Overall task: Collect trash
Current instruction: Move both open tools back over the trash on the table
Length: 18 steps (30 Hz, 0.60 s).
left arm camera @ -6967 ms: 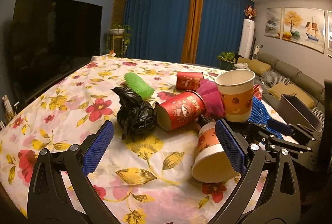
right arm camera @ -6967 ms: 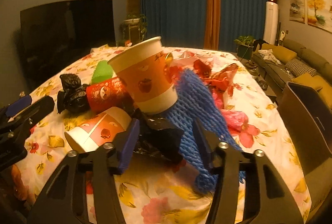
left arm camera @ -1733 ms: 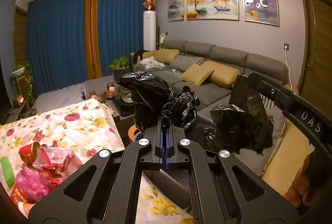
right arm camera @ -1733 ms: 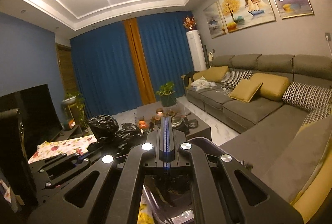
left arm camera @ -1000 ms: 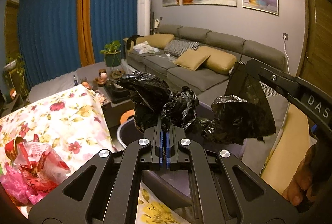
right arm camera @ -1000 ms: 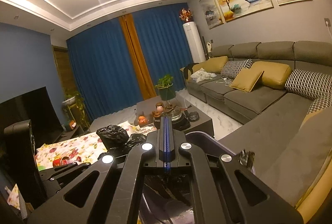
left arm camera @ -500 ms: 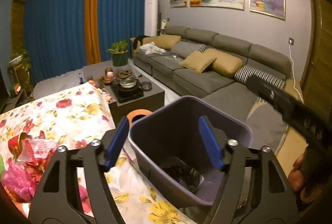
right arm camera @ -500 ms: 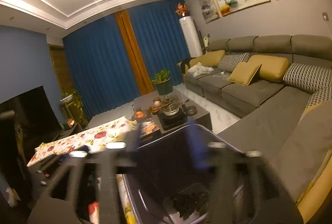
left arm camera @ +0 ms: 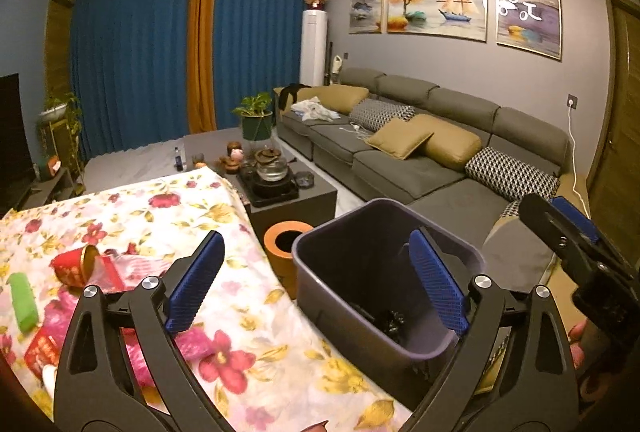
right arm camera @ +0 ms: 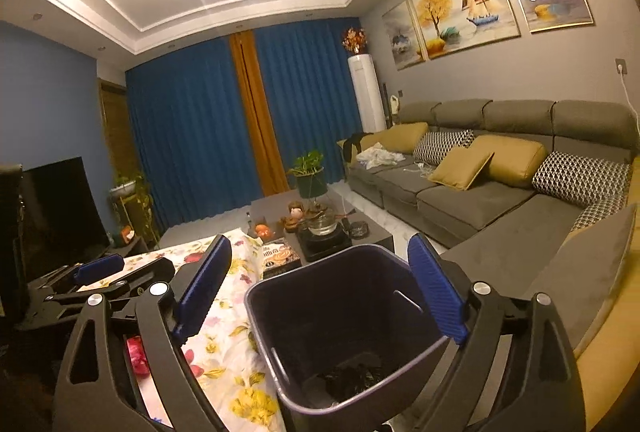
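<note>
**Blue drapes, a flowered cloth and a dark bin**

The bin (left arm camera: 472, 256) is dark purplish grey, with crumpled black bags (right arm camera: 352, 376) at its bottom. The cloth (left arm camera: 168, 208) on the counter is pale, printed with red, pink and yellow flowers. On it lie a red cup (left arm camera: 74, 266) with a gold rim, a bright green roll (left arm camera: 22, 302) and pink wrapping (left arm camera: 192, 340). Both tools have black frames with blue ribbed pads (left arm camera: 196, 280). A small round orange bin (left arm camera: 286, 236) stands past the cloth. The curtains (left arm camera: 132, 52) are deep blue with one orange strip (left arm camera: 202, 44). The sofa (left arm camera: 404, 172) is grey, with mustard cushions (left arm camera: 400, 138) and black-and-white patterned ones (left arm camera: 510, 172).
</note>
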Available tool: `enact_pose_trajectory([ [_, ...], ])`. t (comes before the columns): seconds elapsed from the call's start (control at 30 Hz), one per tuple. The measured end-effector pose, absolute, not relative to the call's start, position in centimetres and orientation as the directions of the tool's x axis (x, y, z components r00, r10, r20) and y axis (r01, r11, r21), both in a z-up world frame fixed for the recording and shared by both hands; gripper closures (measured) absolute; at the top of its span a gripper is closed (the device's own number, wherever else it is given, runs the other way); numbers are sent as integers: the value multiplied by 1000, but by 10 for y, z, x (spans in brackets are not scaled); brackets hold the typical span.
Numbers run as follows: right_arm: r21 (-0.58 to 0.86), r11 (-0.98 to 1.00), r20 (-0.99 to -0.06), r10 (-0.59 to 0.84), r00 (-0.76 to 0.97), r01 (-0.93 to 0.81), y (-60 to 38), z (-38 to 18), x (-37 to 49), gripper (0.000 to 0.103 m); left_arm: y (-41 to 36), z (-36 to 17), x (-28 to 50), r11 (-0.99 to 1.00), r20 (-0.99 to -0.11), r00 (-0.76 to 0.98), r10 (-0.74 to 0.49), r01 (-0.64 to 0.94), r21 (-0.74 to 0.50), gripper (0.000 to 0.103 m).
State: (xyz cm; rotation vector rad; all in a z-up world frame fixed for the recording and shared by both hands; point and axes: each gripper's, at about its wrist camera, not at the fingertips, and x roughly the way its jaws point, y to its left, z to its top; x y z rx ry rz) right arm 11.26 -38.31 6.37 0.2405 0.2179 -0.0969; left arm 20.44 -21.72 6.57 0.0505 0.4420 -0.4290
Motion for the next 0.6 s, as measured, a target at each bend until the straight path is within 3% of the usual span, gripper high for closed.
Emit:
enact_pose_trajectory([
  [0.3,203,975,-203,-45,978,86,-359,70,78,7,-180,84,158,915,-372,842,-390,401,-52,11],
  [0.6,191,981,-199,8,980,31,-328,63,52,7,-120,77,114,941,-350,876,-332,332,-61,11],
])
